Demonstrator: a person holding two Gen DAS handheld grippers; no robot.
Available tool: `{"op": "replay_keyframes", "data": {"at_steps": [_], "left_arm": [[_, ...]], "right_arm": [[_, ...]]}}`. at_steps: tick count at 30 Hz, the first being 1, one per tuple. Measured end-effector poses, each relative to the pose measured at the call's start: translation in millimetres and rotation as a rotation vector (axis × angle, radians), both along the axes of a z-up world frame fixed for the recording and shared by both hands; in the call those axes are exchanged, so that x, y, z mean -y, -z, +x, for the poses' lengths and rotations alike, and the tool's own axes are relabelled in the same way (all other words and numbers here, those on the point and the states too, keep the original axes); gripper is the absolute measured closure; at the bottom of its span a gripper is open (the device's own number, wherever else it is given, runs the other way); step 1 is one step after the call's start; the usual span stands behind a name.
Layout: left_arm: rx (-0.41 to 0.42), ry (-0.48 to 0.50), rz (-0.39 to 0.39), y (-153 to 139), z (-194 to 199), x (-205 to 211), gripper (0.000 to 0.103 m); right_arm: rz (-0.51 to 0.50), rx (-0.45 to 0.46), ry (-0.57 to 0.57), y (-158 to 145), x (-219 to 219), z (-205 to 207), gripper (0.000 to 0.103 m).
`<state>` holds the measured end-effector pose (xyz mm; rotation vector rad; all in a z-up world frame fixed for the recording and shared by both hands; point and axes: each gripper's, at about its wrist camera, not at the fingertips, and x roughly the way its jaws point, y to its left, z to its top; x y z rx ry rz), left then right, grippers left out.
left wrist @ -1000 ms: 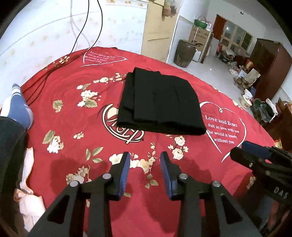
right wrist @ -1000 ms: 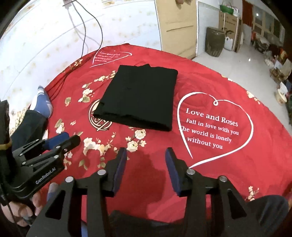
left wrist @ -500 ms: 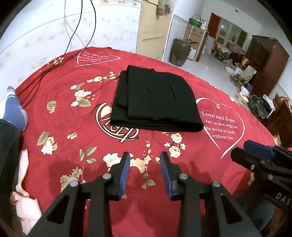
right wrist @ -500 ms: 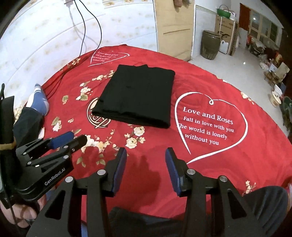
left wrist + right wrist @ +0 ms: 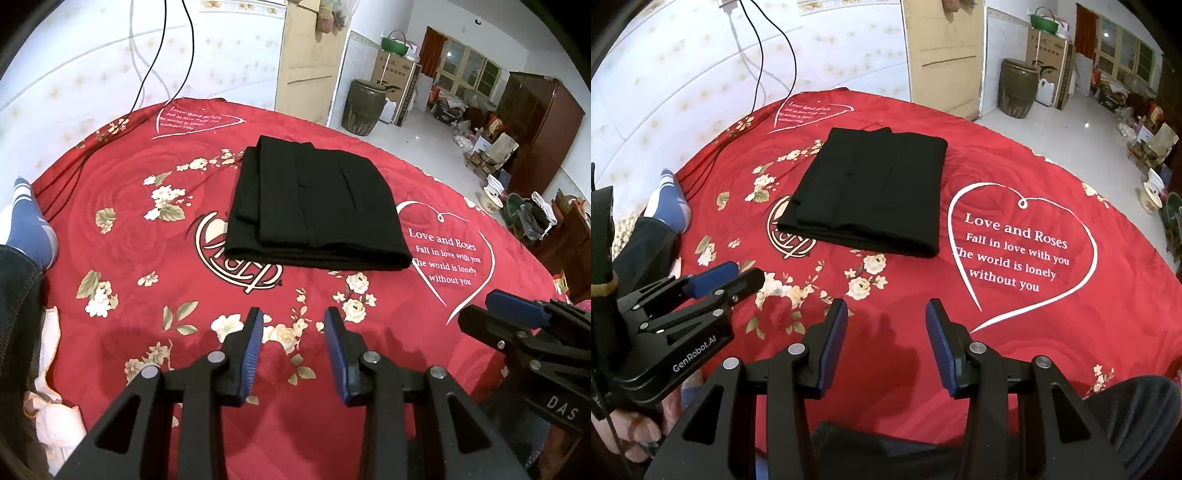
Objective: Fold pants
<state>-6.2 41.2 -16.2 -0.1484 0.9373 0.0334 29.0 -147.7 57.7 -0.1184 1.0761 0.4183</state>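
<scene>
Black pants (image 5: pixel 317 206) (image 5: pixel 871 192) lie folded into a flat rectangle on the red flowered bedspread (image 5: pixel 147 236) (image 5: pixel 1015 177). My left gripper (image 5: pixel 293 325) hovers over the spread well short of the pants, open, nothing between its blue pads. My right gripper (image 5: pixel 886 314) hangs likewise nearer than the pants, open and empty. Each gripper shows at the edge of the other's view: the right gripper (image 5: pixel 491 321) at the right, the left gripper (image 5: pixel 731 277) at the left.
A person's leg in dark trousers with a blue sock (image 5: pixel 31 225) (image 5: pixel 670 206) rests on the bed's left side. Black cables (image 5: pixel 159 62) hang down the wall behind. Past the bed stand a brown jar (image 5: pixel 364 107), boxes and a wooden cabinet (image 5: pixel 535 122).
The views have shifted slightly, so the pants sit a little lower and more central. Both grippers keep the same opening and the pants lie untouched.
</scene>
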Motion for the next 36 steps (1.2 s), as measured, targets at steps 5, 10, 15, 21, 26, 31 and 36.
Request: {"op": "replay_keyframes", "data": {"at_steps": [5, 10, 15, 21, 26, 31, 36], "left_arm": [[-0.001, 0.008, 0.010, -2.5, 0.6, 0.3, 0.066], [-0.003, 0.008, 0.014, -2.3, 1.7, 0.8, 0.066], [-0.008, 0.009, 0.002, -2.2, 1.7, 0.9, 0.066], [0.001, 0.012, -0.011, -3.9, 2.5, 0.2, 0.066], [0.014, 0.016, 0.003, -5.8, 1.8, 1.9, 0.066], [0.014, 0.019, 0.011, -5.6, 0.9, 3.3, 0.066], [0.019, 0.019, 0.019, -5.9, 0.1, 4.3, 0.066]], "right_arm": [[0.007, -0.002, -0.002, 0.9, 0.0, 1.3, 0.058], [0.008, -0.012, 0.000, 2.7, 0.0, 1.9, 0.058], [0.014, -0.015, 0.002, 3.8, 0.8, 2.6, 0.058], [0.018, -0.012, 0.006, 3.9, 1.7, 3.1, 0.056], [0.015, -0.004, 0.003, 2.5, 0.4, 1.9, 0.056], [0.013, -0.008, -0.001, 3.2, -1.9, 0.1, 0.056], [0.013, -0.009, -0.002, 3.6, -3.1, -0.9, 0.056]]}}
